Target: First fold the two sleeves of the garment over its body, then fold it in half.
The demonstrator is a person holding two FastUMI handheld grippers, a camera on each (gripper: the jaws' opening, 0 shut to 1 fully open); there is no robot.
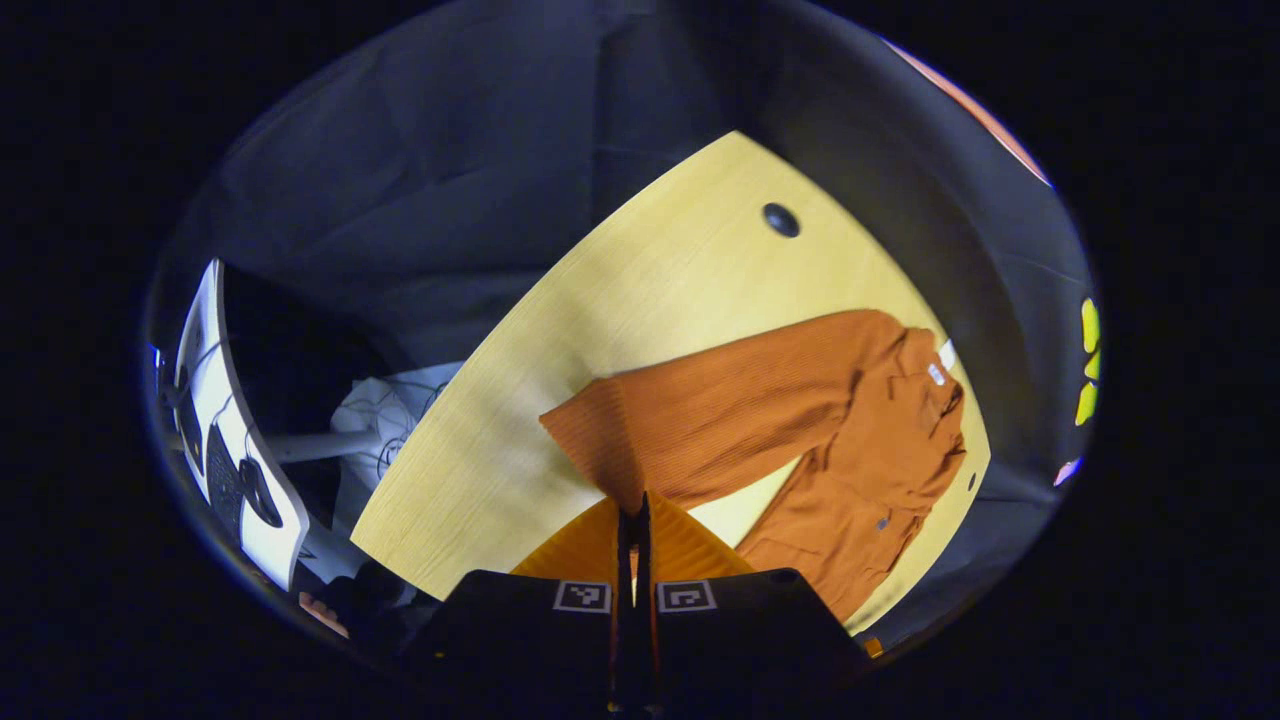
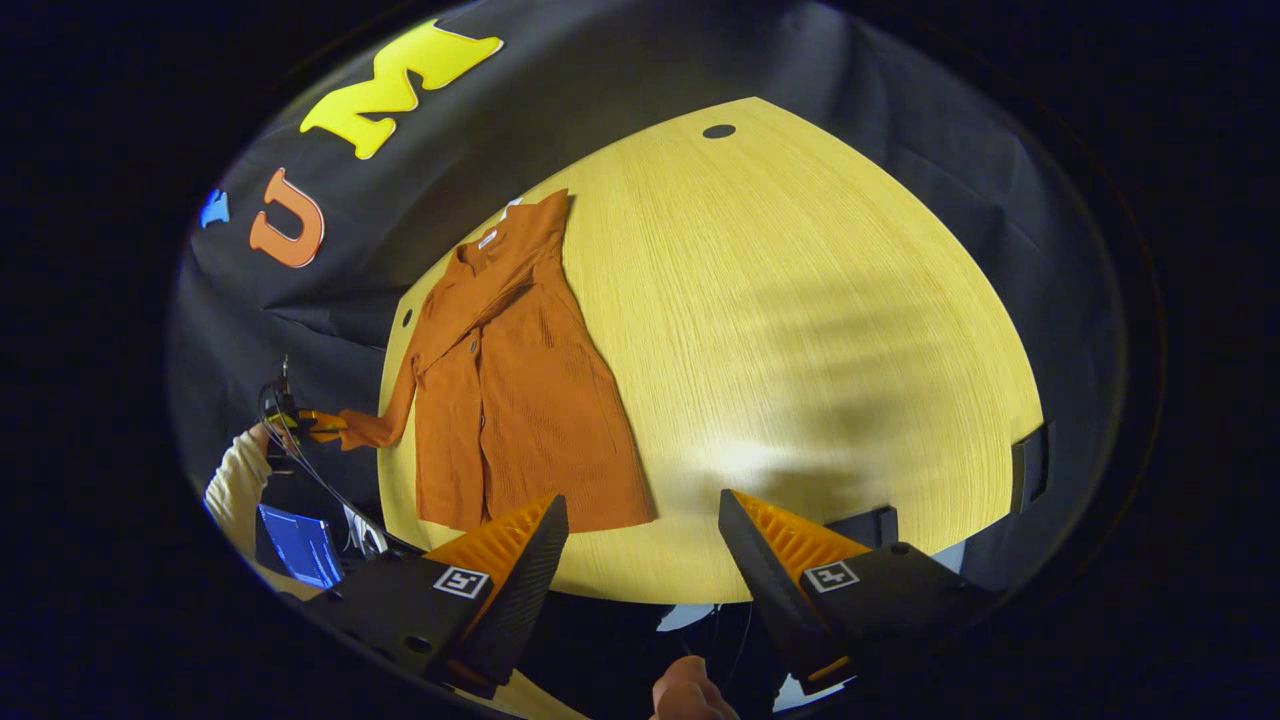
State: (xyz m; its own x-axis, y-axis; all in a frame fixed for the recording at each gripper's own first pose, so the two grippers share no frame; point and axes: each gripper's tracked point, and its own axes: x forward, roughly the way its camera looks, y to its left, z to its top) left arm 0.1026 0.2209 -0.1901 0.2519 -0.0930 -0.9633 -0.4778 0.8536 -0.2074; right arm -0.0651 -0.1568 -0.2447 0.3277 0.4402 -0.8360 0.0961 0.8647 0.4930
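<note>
In the left gripper view, your left gripper (image 1: 640,520) is clamped on the sleeve (image 1: 720,420) cuff; the garment (image 1: 880,460) body lies toward 2 o'clock.

In the right gripper view, your right gripper (image 2: 640,530) gapes empty; the garment's hem lies at 10 o'clock on the table (image 2: 820,330), long axis toward 12.

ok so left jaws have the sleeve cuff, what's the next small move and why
Probably carry the left gripper inward, across the garment, and lay the sleeve on its body. Its jaws are shut on the cuff, with the sleeve stretched out sideways off the body. The right gripper hangs open near the hem, holding nothing.
</note>
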